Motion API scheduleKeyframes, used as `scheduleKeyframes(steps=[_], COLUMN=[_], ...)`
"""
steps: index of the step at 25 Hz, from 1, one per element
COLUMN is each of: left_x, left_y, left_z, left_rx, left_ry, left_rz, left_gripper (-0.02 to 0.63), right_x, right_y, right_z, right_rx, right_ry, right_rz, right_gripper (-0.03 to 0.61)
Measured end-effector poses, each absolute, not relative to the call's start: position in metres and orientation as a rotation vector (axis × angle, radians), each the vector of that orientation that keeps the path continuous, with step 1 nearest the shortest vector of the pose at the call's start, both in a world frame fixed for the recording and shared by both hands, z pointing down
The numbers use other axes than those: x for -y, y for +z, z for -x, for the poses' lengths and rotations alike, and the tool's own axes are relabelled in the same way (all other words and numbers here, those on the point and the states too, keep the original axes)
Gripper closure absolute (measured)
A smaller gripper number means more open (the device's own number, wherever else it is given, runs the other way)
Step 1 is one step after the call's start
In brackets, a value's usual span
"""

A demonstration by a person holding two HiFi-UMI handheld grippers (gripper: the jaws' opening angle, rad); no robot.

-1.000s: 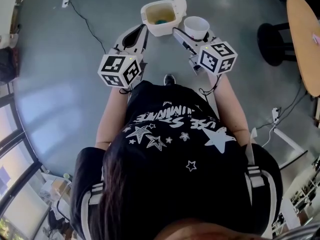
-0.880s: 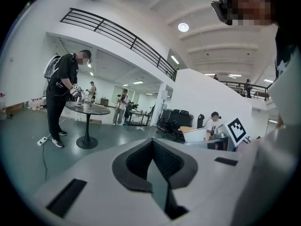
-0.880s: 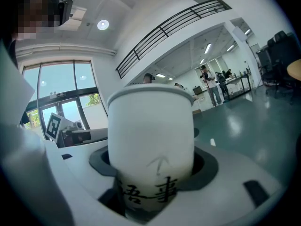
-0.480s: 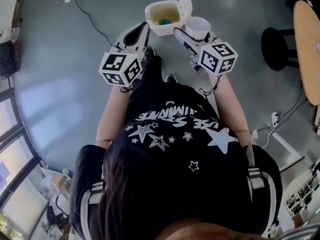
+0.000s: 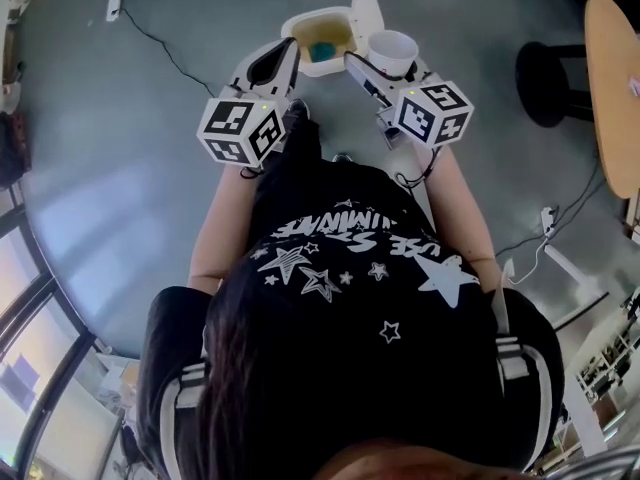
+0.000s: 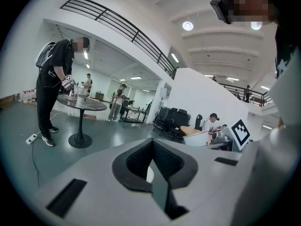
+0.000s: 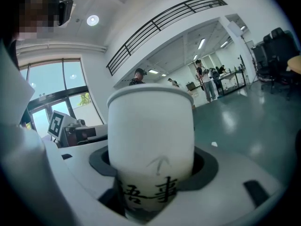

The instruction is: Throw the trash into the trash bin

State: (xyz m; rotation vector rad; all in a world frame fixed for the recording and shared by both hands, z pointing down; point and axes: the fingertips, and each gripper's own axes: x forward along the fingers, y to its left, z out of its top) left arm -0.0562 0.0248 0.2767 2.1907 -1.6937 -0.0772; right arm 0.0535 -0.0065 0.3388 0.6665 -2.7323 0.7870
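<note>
In the head view a white trash bin (image 5: 300,24) stands on the grey floor ahead, its lid (image 5: 366,8) flipped up, with something teal inside. My right gripper (image 5: 385,68) is shut on a white paper cup (image 5: 392,52) held upright just right of the bin; in the right gripper view the cup (image 7: 150,135), with black print low on it, fills the space between the jaws of the right gripper (image 7: 150,192). My left gripper (image 5: 285,56) is shut, its tip at the bin's near left rim. In its own view the left gripper (image 6: 153,168) holds nothing I can make out.
A round wooden table (image 5: 612,78) and a black stool (image 5: 545,83) stand at the right. Cables (image 5: 160,43) trail over the floor at the left. The left gripper view shows a black round table (image 6: 82,105) with a person beside it, and office chairs further back.
Both grippers have moved forward toward the bin, the cup with the right one. The left tip now overlaps the bin's rim. The person has stepped forward.
</note>
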Motion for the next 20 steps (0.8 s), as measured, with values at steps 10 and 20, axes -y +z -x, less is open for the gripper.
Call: scheduleKeyframes(steps=[10,20], left_x=[0.045,0.073], left_y=[0.320,0.361], left_z=[0.101,0.110], left_rx=[1.550,1.405], left_ry=[-0.031,0.020], left_rz=[-2.173,-2.134], left_gripper=[0.603,0.603], right_x=[0.063,0.090], right_y=[0.369,0.403], right_z=[0.004,0.018], right_rx=[2.636,2.525], right_ry=[0.844,0.914], right_rz=[-0.745,-0.867], right_gripper=[0.258,0.258])
